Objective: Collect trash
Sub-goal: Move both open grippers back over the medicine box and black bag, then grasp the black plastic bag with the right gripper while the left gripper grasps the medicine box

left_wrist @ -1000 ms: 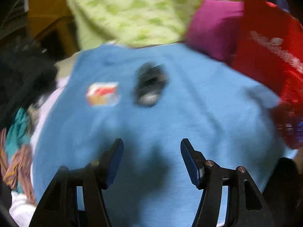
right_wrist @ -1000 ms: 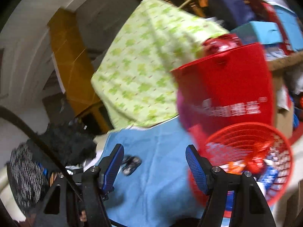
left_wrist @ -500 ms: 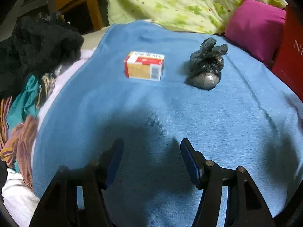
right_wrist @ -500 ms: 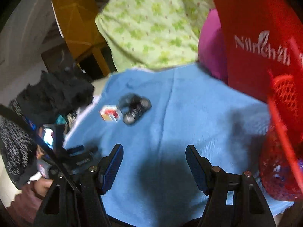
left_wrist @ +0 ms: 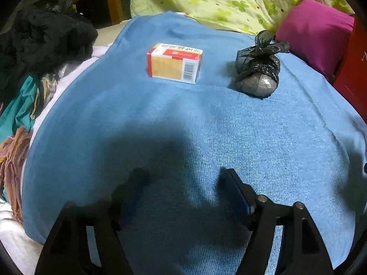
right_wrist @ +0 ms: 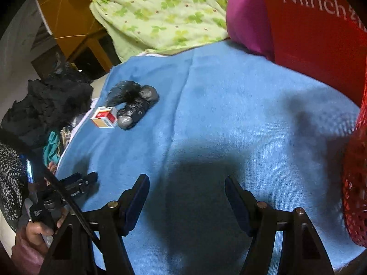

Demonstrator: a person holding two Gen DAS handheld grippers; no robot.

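Both grippers empty: left gripper [left_wrist: 183, 190] fingers just opened wider, right gripper [right_wrist: 185, 192] fingers apart; box [left_wrist: 174, 63] lies well ahead of the left fingers with bag [left_wrist: 259, 68] beside it, so we should reach forward, straddle the box, then close.

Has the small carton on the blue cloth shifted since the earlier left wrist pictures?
No. The small carton lies left of the knotted black bag on the blue cloth as before; only the camera came nearer.
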